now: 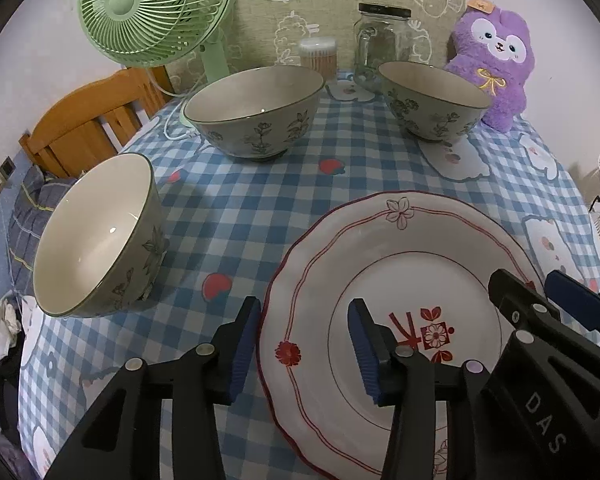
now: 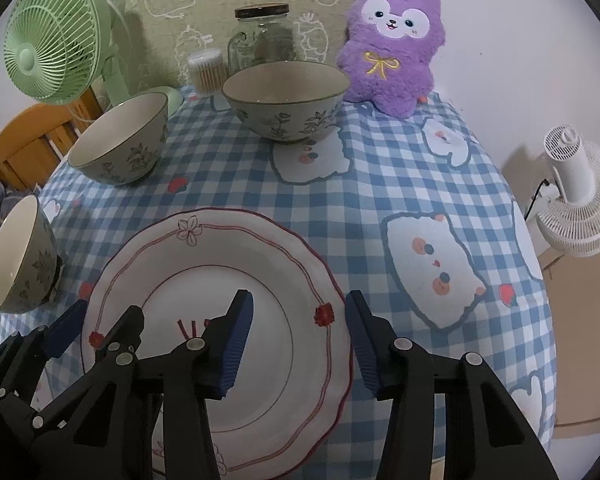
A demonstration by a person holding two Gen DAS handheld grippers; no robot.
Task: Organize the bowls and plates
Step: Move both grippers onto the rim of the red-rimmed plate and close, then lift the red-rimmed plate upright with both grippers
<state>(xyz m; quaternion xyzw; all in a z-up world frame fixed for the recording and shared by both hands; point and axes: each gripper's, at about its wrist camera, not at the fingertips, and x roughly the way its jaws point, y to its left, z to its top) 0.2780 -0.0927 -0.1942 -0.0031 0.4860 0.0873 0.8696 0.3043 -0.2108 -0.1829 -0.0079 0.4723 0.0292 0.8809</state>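
A white plate (image 1: 380, 236) with red trim and flower marks lies at the near side of the checked tablecloth (image 1: 240, 208). My left gripper (image 1: 304, 352) straddles the plate's left rim, jaws apart, pads not pressing. My right gripper (image 2: 300, 344) straddles the right rim of the plate (image 2: 228, 248) the same way. Each shows in the other's view: right gripper (image 1: 544, 302), left gripper (image 2: 92, 332). Three grey-green floral bowls stand empty: near left (image 1: 100, 240) (image 2: 20, 256), middle back (image 1: 256, 112) (image 2: 120, 140), back right (image 1: 432, 100) (image 2: 284, 100).
Along the back stand a green fan (image 1: 156, 4), a glass jar (image 1: 384, 44), a tub of cotton swabs (image 1: 318, 56) and a purple plush toy (image 1: 492, 64). A wooden chair (image 1: 88, 120) is off the left edge, a white fan (image 2: 576, 196) off the right.
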